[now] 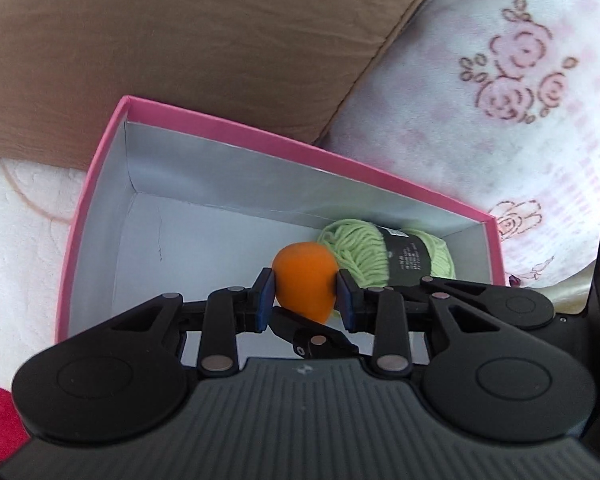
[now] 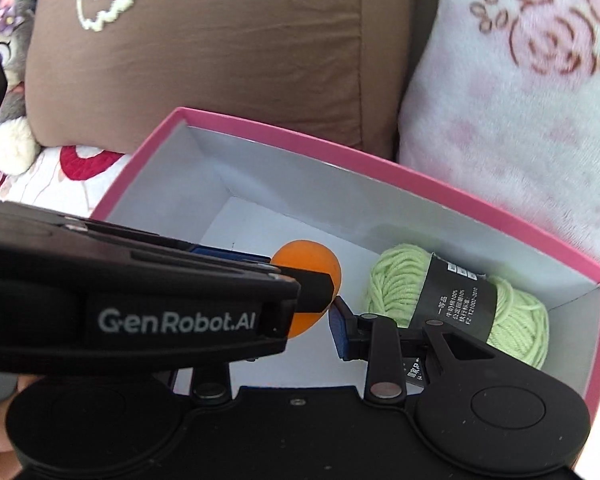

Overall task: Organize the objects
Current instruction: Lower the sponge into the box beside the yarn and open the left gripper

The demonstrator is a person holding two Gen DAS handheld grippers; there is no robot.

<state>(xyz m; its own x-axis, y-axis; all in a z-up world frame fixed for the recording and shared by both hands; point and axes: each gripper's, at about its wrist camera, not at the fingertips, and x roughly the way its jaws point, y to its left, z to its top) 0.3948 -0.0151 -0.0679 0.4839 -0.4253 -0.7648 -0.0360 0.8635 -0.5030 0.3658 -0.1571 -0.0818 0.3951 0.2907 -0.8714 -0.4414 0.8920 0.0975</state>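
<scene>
My left gripper [image 1: 305, 294] is shut on an orange ball [image 1: 305, 280] and holds it over the open pink box [image 1: 260, 132] with a white inside. A light green yarn skein [image 1: 396, 258] with a black label lies in the box's right end. In the right wrist view the left gripper [image 2: 300, 292] crosses from the left with the orange ball [image 2: 312, 258] in it. My right gripper's right fingertip [image 2: 338, 330] shows, its left one is hidden behind the left gripper. The yarn skein [image 2: 460, 304] lies just beyond it in the pink box [image 2: 340, 156].
A brown cushion [image 1: 180, 40] and a white pillow with pink roses [image 1: 500, 100] stand behind the box. The box rests on a white bedspread with red pattern [image 2: 72, 168]. A grey plush toy [image 2: 12, 112] sits at far left.
</scene>
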